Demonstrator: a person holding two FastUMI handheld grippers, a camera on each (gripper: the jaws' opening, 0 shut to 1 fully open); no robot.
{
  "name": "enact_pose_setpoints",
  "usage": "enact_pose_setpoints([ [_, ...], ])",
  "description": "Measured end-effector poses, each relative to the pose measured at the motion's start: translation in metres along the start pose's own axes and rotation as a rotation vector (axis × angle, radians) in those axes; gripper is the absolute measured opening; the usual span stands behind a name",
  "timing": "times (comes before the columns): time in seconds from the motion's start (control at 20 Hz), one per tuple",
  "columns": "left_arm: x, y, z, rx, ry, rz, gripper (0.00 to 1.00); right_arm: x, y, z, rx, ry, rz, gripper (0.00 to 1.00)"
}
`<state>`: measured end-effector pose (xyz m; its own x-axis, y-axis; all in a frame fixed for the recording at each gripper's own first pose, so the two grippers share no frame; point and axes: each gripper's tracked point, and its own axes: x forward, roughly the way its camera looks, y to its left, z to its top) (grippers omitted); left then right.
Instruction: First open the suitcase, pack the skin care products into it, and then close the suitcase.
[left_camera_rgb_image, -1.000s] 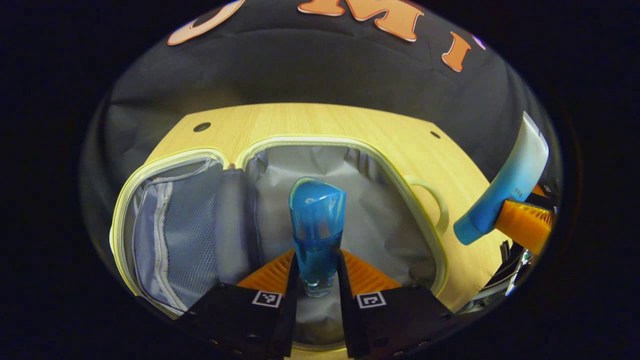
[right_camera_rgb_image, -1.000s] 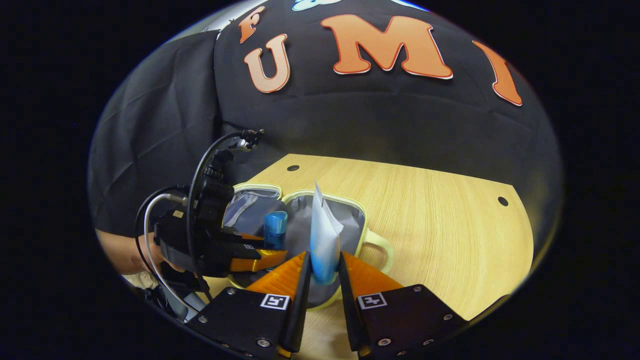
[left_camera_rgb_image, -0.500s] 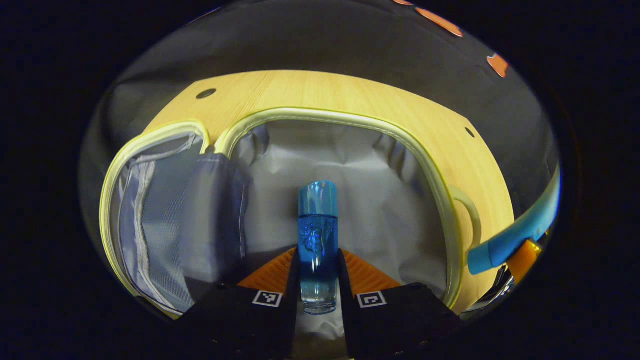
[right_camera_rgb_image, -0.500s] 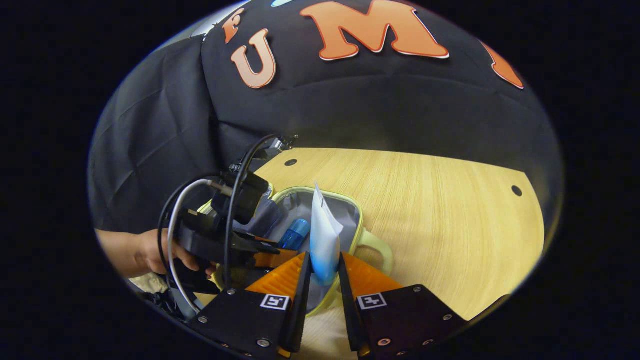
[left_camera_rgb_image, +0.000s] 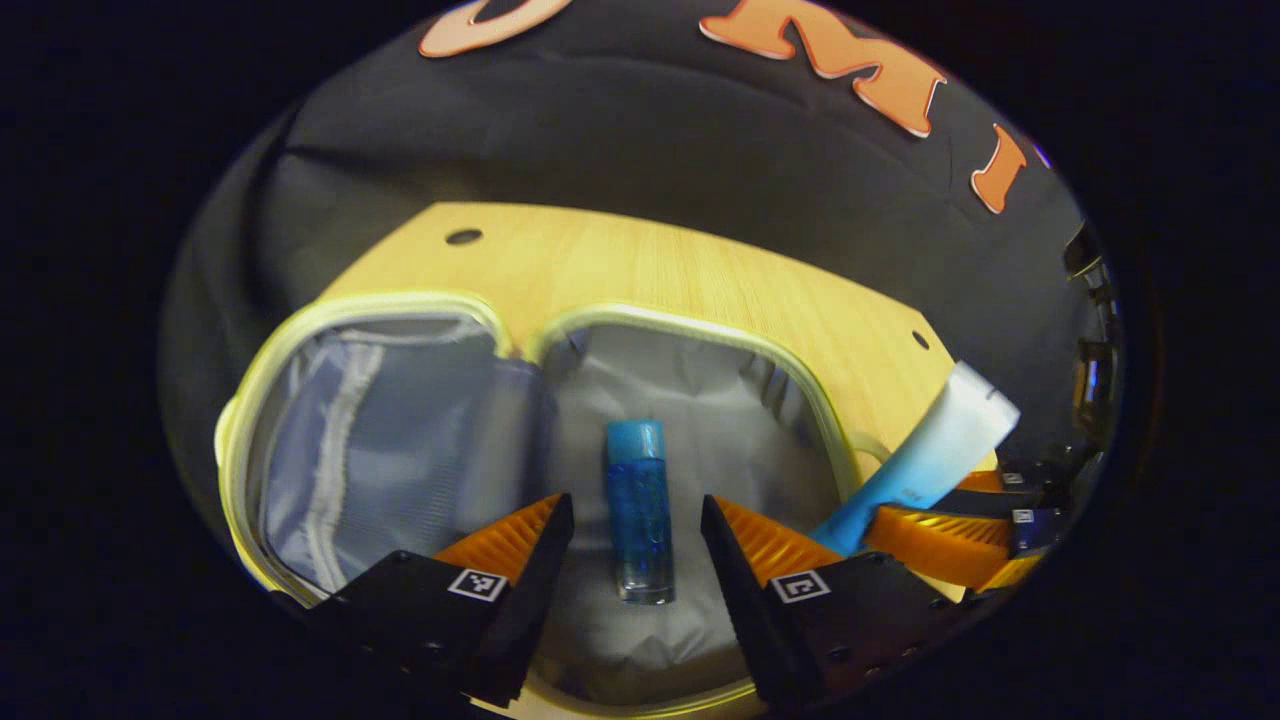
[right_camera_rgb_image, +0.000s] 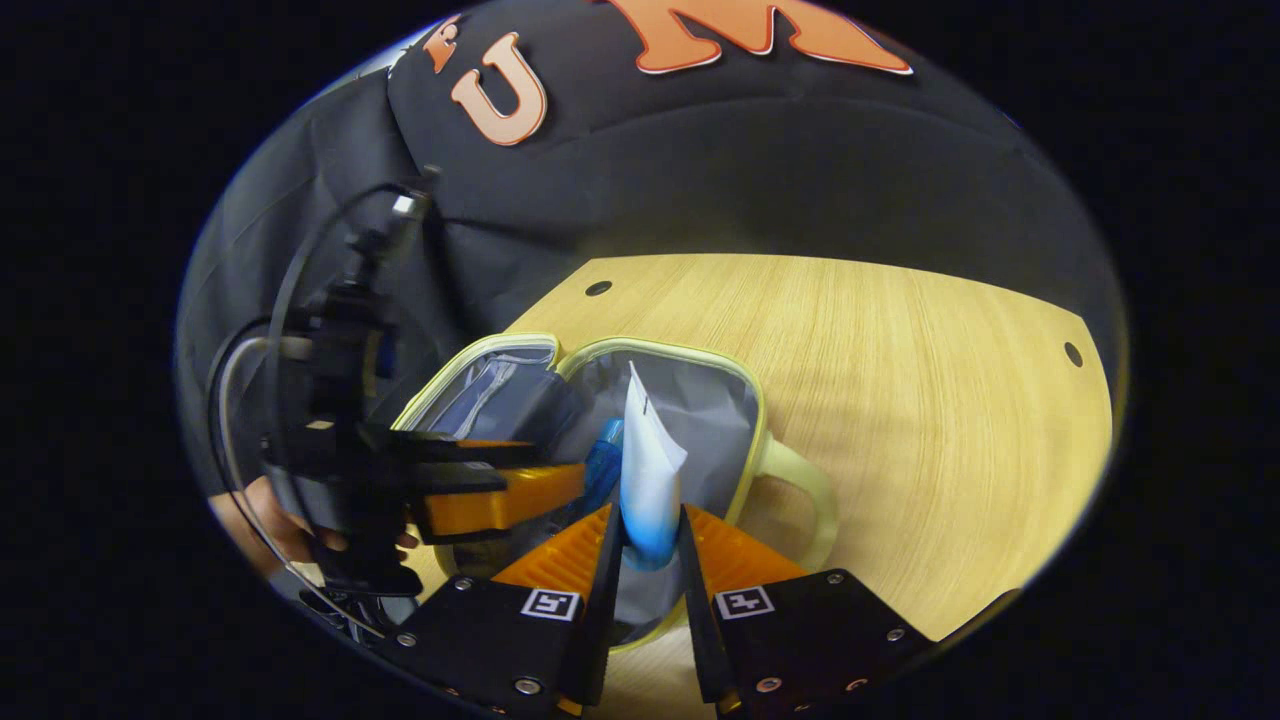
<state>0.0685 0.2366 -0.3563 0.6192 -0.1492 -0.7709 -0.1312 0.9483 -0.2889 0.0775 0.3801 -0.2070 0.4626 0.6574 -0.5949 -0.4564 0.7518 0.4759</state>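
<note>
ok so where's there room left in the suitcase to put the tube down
Bare grey lining lies between the blue bottle and the suitcase rim by the handle, and beyond the bottle's cap. The near end is crowded by the open left gripper. The tube sits in the right gripper.

Light wood-grain desk (left_camera_rgb_image: 640, 270), with small dark holes near its far corners. An open suitcase (left_camera_rgb_image: 700, 335) lies flat on it, filling the lower centre of the left gripper view.

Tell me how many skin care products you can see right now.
2. A blue bottle lies inside the open suitcase, between the left hand-held gripper's spread fingers. A white-and-blue tube is clamped in the right hand-held gripper above it.
</note>
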Motion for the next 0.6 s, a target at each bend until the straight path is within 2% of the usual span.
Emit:
enact_pose_setpoints([
  [0.1, -0.022, 0.021, 0.016, 0.001, -0.074, 0.043, 0.89, 0.006, 0.003, -0.003, -0.006, 0.026, 0.005, 0.35],
  [0.2, -0.050, 0.045, 0.033, -0.004, -0.139, 0.091, 0.91, 0.016, 0.007, -0.007, -0.005, 0.054, 0.006, 0.36],
  [0.4, -0.116, 0.100, 0.053, -0.054, -0.215, 0.217, 0.90, 0.036, 0.020, -0.021, 0.028, 0.144, 0.020, 0.35],
  [0.6, -0.178, 0.148, 0.050, -0.150, -0.242, 0.338, 0.92, 0.054, 0.017, -0.033, 0.044, 0.223, -0.027, 0.35],
])
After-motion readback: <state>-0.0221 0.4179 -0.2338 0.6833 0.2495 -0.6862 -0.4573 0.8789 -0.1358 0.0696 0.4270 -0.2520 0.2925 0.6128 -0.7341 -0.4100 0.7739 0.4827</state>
